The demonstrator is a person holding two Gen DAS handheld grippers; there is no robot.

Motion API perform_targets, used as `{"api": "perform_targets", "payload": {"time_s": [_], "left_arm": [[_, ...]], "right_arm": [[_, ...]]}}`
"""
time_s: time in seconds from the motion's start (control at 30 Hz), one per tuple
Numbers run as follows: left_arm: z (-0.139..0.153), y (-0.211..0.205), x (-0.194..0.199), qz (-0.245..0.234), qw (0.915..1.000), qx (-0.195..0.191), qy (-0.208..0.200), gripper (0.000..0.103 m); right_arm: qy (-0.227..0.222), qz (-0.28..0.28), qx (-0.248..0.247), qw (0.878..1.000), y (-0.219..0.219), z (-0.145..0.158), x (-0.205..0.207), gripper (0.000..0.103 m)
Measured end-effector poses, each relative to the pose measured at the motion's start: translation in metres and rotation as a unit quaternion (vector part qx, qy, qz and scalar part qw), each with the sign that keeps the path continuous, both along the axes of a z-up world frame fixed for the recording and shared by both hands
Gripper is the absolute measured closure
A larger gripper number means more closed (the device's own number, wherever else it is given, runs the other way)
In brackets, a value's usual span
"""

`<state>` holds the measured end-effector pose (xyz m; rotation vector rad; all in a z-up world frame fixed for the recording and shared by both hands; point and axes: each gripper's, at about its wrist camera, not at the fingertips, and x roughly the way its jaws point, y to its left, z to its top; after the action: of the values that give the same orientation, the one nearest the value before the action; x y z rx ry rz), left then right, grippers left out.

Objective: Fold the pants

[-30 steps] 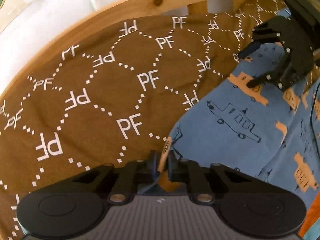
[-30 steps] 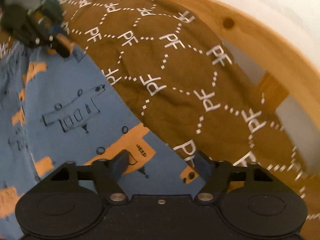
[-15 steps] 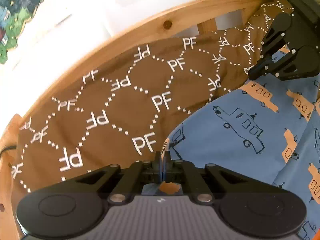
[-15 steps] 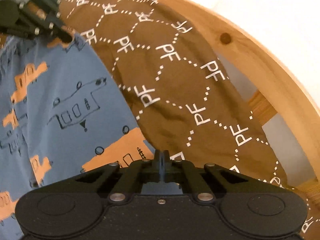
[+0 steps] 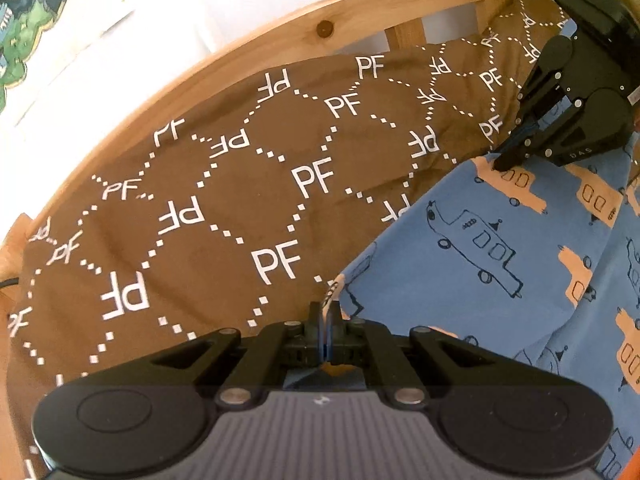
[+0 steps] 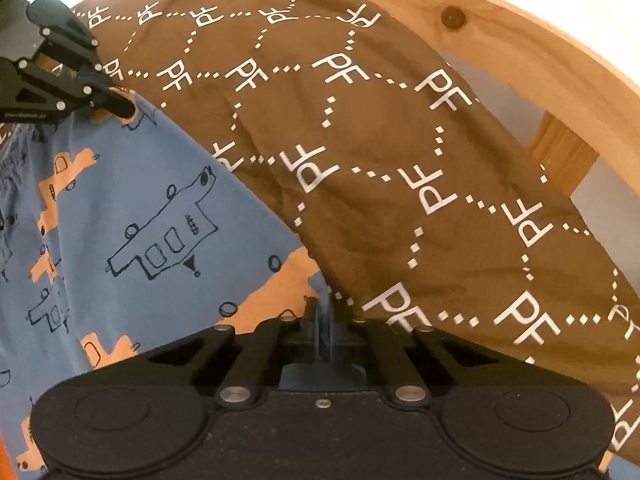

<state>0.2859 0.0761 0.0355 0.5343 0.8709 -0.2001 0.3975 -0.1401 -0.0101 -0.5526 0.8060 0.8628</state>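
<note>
Brown bedding (image 5: 240, 200) printed with white "PF" letters covers a bed with a curved wooden rail (image 5: 280, 36), and the pants (image 5: 500, 280) lie spread on it toward the bed's near side, away from the rail. They look light, soft and limp, likely to sag and wrinkle unless held at two well-separated points along an edge, which is where the left claw (image 5: 327, 320) and right claw (image 6: 324, 320) sit, each pressed together, pinching the fabric's border. Blue cloth carries outlined cars and orange vehicle shapes.
</note>
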Motion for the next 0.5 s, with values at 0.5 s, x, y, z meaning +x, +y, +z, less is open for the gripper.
{"api": "perform_targets", "payload": {"time_s": [0.5], "left_arm": [[0.013, 0.003, 0.026, 0.061, 0.9947, 0.048, -0.066, 0.102]], "right_arm": [[-0.174, -0.067, 0.004, 0.982, 0.037, 0.040, 0.013, 0.103]]}}
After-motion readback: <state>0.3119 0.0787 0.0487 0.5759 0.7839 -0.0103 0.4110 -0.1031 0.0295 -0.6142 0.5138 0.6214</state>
